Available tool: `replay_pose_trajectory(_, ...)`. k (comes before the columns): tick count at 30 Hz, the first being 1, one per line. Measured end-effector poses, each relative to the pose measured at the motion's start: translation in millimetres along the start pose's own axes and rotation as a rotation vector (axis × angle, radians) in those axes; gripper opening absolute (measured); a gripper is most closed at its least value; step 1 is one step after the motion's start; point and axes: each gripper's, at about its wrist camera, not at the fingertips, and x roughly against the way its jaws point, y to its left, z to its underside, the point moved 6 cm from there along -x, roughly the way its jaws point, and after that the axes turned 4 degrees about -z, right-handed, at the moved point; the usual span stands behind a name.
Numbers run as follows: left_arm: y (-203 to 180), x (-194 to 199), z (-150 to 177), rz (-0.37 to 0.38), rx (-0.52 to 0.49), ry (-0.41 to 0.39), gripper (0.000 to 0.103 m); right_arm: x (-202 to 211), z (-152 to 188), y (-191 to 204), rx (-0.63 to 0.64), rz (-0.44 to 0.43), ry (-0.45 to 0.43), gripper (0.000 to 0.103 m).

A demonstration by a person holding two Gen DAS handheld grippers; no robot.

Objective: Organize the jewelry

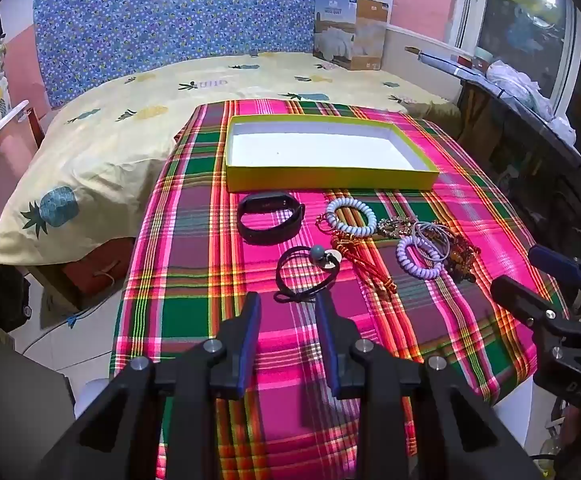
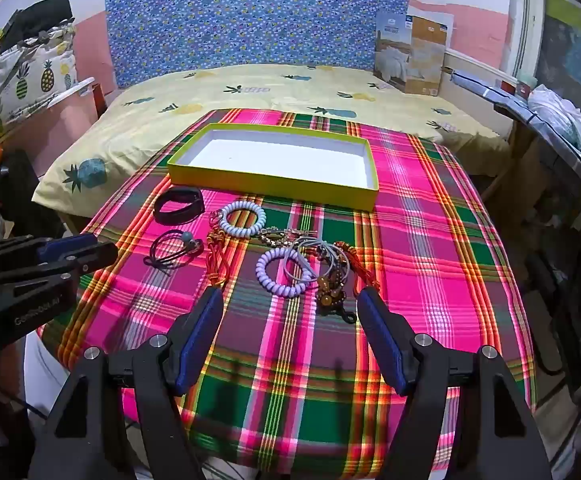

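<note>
A shallow yellow box point(image 1: 330, 179) point(image 2: 270, 185) with a white inside lies empty at the far side of the plaid cloth. In front of it lie a black wristband point(image 1: 270, 218) point(image 2: 178, 206), a white coil bracelet point(image 1: 350, 216) point(image 2: 242, 218), a lilac coil point(image 1: 418, 258) point(image 2: 284, 276), red cords point(image 1: 366, 270), thin grey ties point(image 2: 318, 260) and brown beads point(image 2: 330, 294). My left gripper point(image 1: 288, 300) point(image 2: 104, 246) is open just short of a black cord tie with a grey bead point(image 1: 304, 276) point(image 2: 174, 250). My right gripper point(image 2: 290, 296) point(image 1: 524, 276) stands wide open near the lilac coil, holding nothing.
The plaid cloth point(image 1: 194, 312) covers a small table set against a bed with a yellow pineapple sheet point(image 1: 130, 120). A blue patterned headboard point(image 2: 250, 20) and cardboard packages point(image 2: 410, 56) stand behind. A cluttered shelf point(image 1: 522, 92) runs along the right side.
</note>
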Motion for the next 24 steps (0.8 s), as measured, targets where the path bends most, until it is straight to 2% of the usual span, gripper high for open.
replay_pose_trajectory(12, 3, -10, 6, 0.009, 0.003, 0.019, 0.029, 4, 0, 3, 0.001, -0.005, 0.003, 0.070)
replay_pose_trajectory(24, -3, -4, 3, 0.010, -0.011, 0.038, 0.029, -1, 1, -2, -0.004, -0.003, 0.004, 0.070)
